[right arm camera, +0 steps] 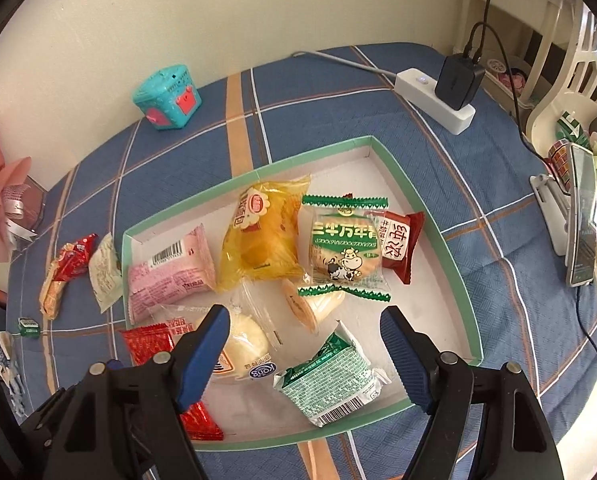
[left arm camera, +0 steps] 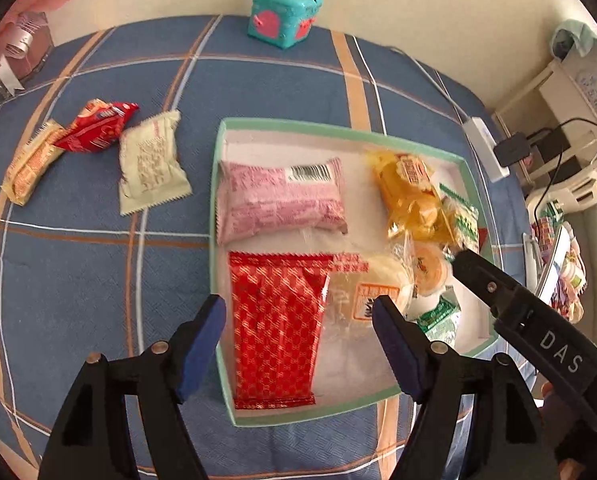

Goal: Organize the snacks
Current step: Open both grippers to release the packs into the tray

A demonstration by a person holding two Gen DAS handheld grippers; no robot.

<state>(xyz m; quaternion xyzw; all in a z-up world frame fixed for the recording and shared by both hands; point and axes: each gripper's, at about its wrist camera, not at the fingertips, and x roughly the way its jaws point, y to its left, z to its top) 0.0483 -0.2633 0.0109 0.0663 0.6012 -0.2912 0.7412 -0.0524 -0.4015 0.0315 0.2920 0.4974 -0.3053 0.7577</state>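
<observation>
A shallow green-rimmed white box (left arm camera: 218, 148) (right arm camera: 418, 200) on the blue plaid table holds several snacks: a pink pack (left arm camera: 278, 200) (right arm camera: 170, 276), a red pack (left arm camera: 276, 328), a yellow pack (right arm camera: 264, 236), a green cow pack (right arm camera: 344, 246), a dark red pack (right arm camera: 400, 240) and a green-white pack (right arm camera: 330, 376). Three snacks lie left of the box: a cream pack (left arm camera: 152, 168), a red pack (left arm camera: 96, 126) and a tan pack (left arm camera: 30, 162). My left gripper (left arm camera: 298, 344) is open and empty above the red pack. My right gripper (right arm camera: 304, 356) is open and empty over the box's front.
A teal cube box (left arm camera: 284, 16) (right arm camera: 166, 98) stands at the table's far edge. A white power strip (right arm camera: 438, 96) with a black charger lies at the far right. A phone on a stand (right arm camera: 582, 216) is at the right. Pink wrapping (right arm camera: 2, 208) lies at the left.
</observation>
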